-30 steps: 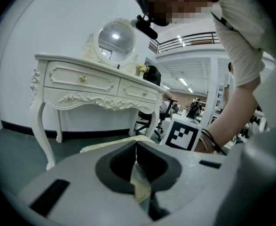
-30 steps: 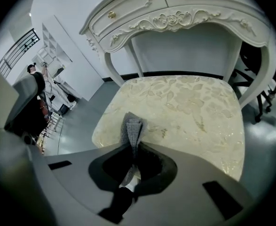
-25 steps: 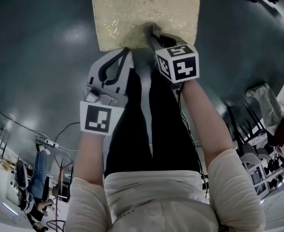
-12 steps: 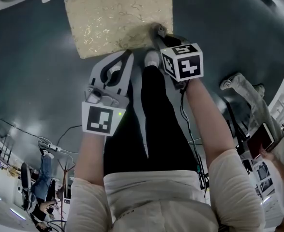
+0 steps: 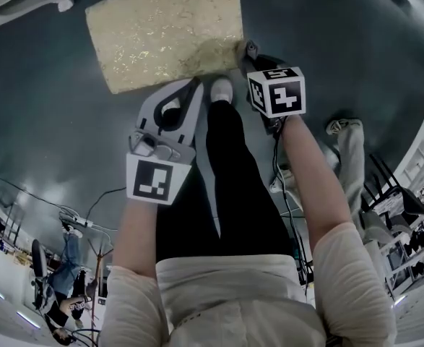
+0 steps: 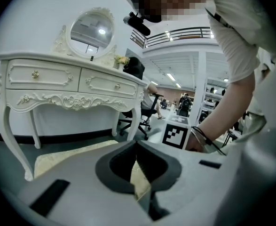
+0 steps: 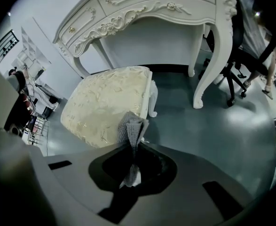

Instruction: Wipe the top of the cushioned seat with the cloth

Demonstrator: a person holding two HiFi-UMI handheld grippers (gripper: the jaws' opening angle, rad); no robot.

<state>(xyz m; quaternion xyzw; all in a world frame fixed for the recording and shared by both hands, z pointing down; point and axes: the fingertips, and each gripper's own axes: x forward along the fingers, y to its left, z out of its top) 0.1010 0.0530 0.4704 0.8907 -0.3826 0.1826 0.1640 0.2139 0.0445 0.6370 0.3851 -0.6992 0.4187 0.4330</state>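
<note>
Since a second ago the right hand-held gripper (image 5: pixel 249 49) has slid off the near edge of the cushioned seat (image 5: pixel 165 35) and now sits just beside the seat's near right corner. In the head view the seat has also shifted left and turned slightly.

Nearest the camera, the head view looks down on a cream top, bare forearms and black trousers (image 5: pixel 226 186), with one white shoe (image 5: pixel 221 89) on the dark floor (image 5: pixel 53 121). The left hand-held gripper (image 5: pixel 194 83) is held in front of the legs, short of the seat. Its own view shows the jaws tip to tip, with nothing between them (image 6: pixel 137 144).

In the right gripper view, the right hand-held gripper (image 7: pixel 134 144) is clamped on a grey cloth (image 7: pixel 132 128). The cloth stands up from the jaws in a folded strip, lined up with the seat's near corner. Whether the cloth touches the cushion cannot be told.

Beyond the jaws lies the cushioned seat (image 7: pixel 107 105), pale gold with a faint leafy pattern, on short white legs. In the left gripper view, part of it shows as a cream patch low down (image 6: pixel 53 157).

Behind the seat stands a white carved counter (image 6: pixel 72 79) with two drawers and curved legs, carrying an oval mirror (image 6: pixel 91 29). A black office chair (image 7: pixel 243 65) stands at the counter's right end. Further back is a bright hall with a railing overhead and people in the distance.
</note>
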